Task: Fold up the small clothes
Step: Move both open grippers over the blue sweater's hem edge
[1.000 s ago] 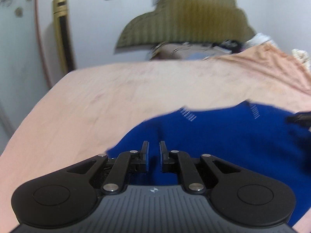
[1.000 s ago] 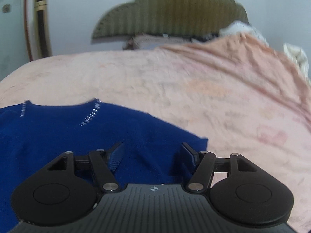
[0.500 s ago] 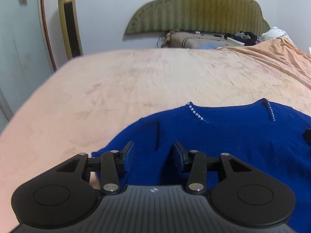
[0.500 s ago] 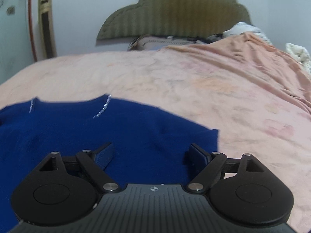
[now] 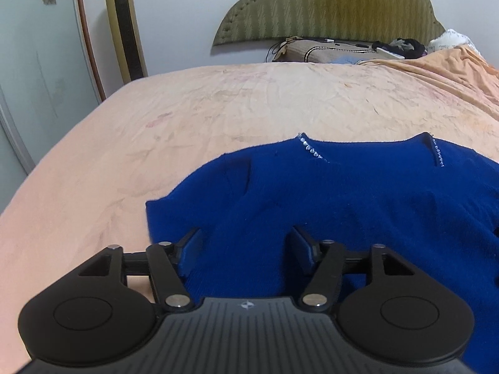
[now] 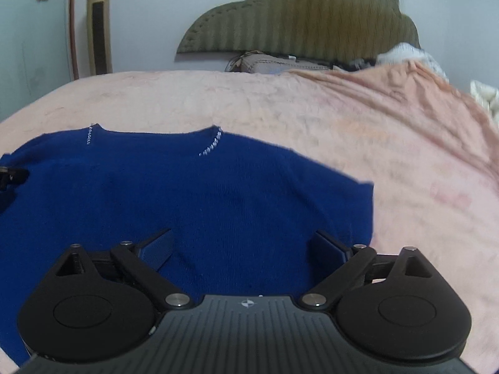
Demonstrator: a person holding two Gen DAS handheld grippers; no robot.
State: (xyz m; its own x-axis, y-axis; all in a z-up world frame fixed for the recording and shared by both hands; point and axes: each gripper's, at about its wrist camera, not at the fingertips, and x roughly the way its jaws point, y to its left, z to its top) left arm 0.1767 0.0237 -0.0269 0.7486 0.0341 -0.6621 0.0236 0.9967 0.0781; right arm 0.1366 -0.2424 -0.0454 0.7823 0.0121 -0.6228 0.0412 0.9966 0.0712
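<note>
Blue sweater [image 5: 358, 205] lies spread wide across mid-frame, neckline far; left gripper [image 5: 246, 246] and right gripper [image 6: 241, 246], both gaping and empty, straddle its near sleeves

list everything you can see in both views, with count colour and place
sweater: 1, royal blue with silver bead trim at the neckline, spread flat on the bed
bed cover: 1, peach-pink, under the sweater
headboard: 1, olive green, against the far wall
pillow: 1, brownish, below the headboard
tower fan: 1, gold and black, far left by the wall
left gripper: 1, black, open over the sweater's left sleeve
right gripper: 1, black, open over the right sleeve
</note>
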